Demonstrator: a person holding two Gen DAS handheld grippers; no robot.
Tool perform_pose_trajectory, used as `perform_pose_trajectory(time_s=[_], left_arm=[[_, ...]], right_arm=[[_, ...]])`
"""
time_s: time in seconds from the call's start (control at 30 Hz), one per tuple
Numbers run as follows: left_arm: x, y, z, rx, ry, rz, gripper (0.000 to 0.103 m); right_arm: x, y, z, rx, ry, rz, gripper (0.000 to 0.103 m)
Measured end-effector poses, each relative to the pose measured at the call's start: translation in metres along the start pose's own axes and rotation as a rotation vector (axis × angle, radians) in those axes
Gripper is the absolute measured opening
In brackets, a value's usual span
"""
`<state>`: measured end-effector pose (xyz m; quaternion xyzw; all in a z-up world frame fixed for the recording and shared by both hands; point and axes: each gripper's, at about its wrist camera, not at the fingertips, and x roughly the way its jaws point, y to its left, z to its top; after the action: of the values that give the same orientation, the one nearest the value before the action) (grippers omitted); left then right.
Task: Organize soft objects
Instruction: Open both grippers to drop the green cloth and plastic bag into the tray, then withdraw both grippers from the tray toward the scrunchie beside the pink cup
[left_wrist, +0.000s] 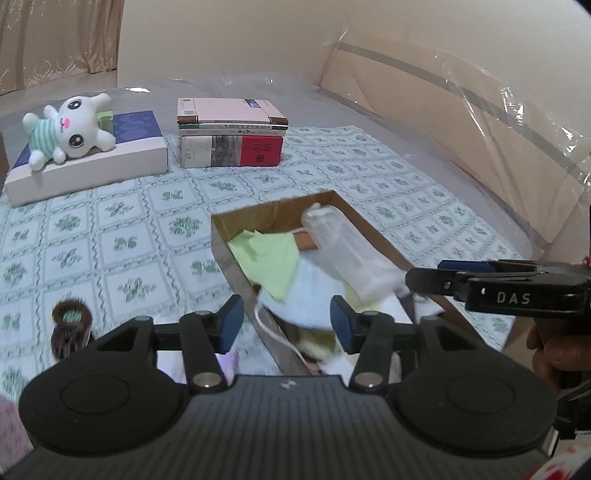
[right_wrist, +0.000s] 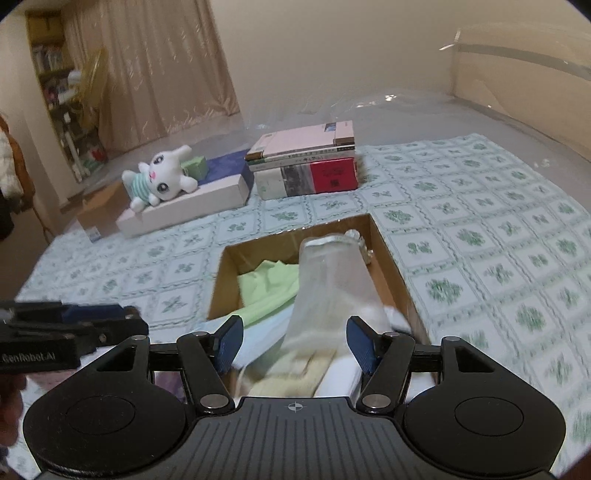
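Right wrist: rectangular cardboard box (right_wrist: 391, 266) holds translucent pouch (right_wrist: 328, 288), folded cloths (right_wrist: 269, 284).

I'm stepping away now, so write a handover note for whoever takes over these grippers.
Left gripper: open, empty, hovering over the near end of the box.
Right gripper: open, empty, over the same end from the other side.
In the box: green cloth, a pale blue cloth, a clear plastic bag lying on top, and more folded soft pieces at the near end, blurred.
Still out: plush toy lying on the flat white box beside the books, and a dark furry ring on the bedspread left of the box.
Left to do: probably those two, ring first since it looks nearer.
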<state>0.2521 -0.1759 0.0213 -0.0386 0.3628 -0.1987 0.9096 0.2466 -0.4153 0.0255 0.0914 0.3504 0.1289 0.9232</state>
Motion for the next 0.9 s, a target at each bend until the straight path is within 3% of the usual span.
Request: perform_pose_trajectory(time_s=[0.33, 0.43, 0.9], left_arm=[[-0.062, -0.014, -0.053, -0.035, -0.006, 0.027, 0.070], [-0.079, -0.014, -0.066, -0.047, -0.022, 0.040, 0.082], [-0.124, -0.015, -0.114, -0.049, -0.047, 0.061, 0.088]], right_arm=[[-0.073, 0.031, -0.051, 0.084, -0.049, -0.008, 0.062], [-0.089, 0.040, -0.067, 0.092, -0.062, -0.013, 0.062], [-0.127, 0.062, -0.127, 0.076, -0.033, -0.097, 0.062]])
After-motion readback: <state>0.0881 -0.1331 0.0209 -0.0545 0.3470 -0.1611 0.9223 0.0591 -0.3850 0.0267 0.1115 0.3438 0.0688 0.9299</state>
